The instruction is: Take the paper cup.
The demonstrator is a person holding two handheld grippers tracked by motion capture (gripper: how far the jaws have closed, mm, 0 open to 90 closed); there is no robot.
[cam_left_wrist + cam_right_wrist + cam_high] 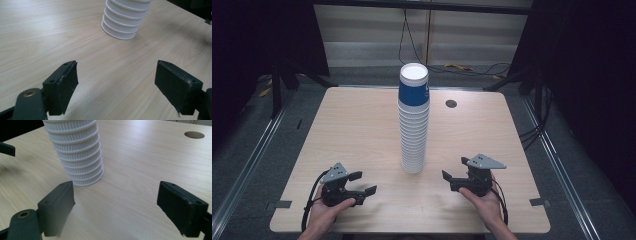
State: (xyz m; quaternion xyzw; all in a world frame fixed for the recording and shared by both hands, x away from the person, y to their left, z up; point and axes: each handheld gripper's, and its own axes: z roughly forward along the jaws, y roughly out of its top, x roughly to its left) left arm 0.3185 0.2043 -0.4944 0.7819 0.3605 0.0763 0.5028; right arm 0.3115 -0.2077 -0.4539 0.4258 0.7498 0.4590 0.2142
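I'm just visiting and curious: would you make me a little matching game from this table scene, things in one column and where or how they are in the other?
Things:
1. stack of paper cups
2. left gripper
3. right gripper
4. round hole in the tabletop

Places or states:
A. far side of the table, right of the stack
B. jaws open, near edge, left of the stack
C. upside down in the middle, top cup blue
D. jaws open, near edge, right of the stack

Pairs: 1-C, 2-B, 3-D, 4-A
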